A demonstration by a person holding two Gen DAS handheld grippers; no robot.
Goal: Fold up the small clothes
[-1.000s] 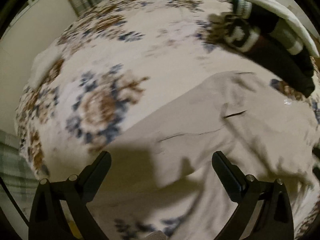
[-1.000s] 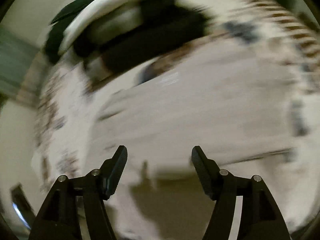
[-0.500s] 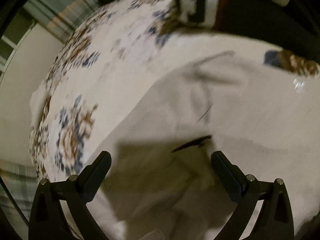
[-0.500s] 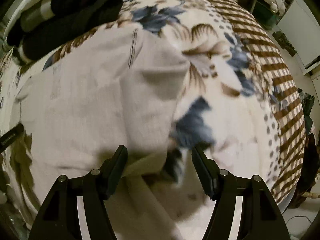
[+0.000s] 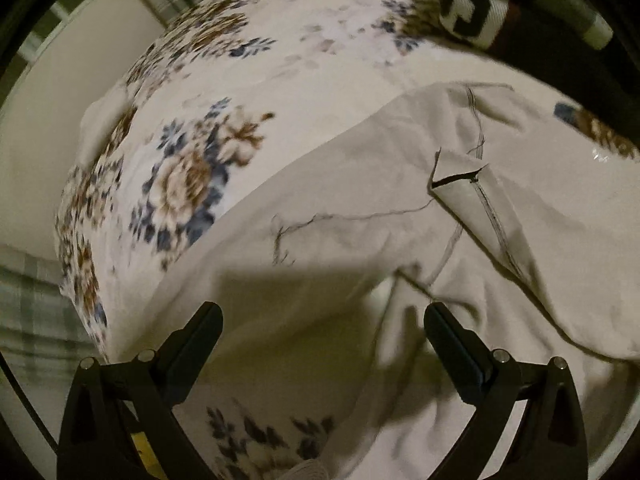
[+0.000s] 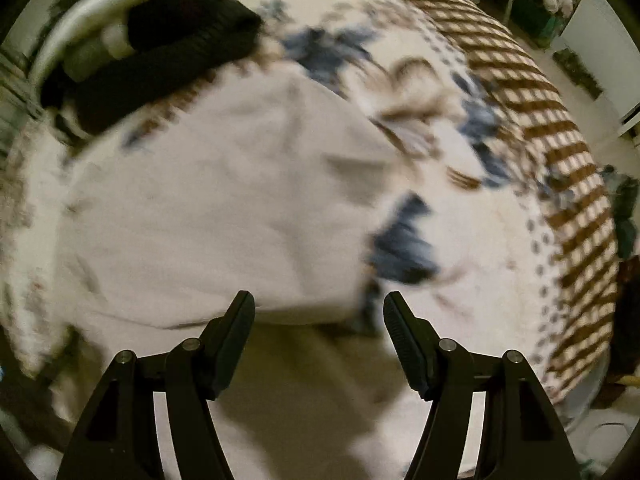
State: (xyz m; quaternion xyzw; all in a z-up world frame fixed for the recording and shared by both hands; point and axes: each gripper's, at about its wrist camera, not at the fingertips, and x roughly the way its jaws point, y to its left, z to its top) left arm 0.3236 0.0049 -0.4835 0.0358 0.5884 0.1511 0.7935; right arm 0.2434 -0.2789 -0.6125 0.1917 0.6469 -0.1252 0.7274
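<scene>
Beige garment point(image 5: 360, 240) lies rumpled on floral bedspread point(image 5: 192, 184). Left gripper point(image 5: 322, 328) and right gripper point(image 6: 319, 318) hang above it, jaws apart, empty.

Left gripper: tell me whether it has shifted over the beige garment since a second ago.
Yes. The left gripper has closed in on the beige garment, whose dark-stitched seam now sits larger and nearer; its jaws stand open.

Both views have swung across the bed point(image 5: 280, 80): the beige garment point(image 5: 360, 240) now fills the left hand-held gripper's point(image 5: 322, 340) view, while the right hand-held gripper point(image 6: 319, 332) hangs over its edge.
</scene>
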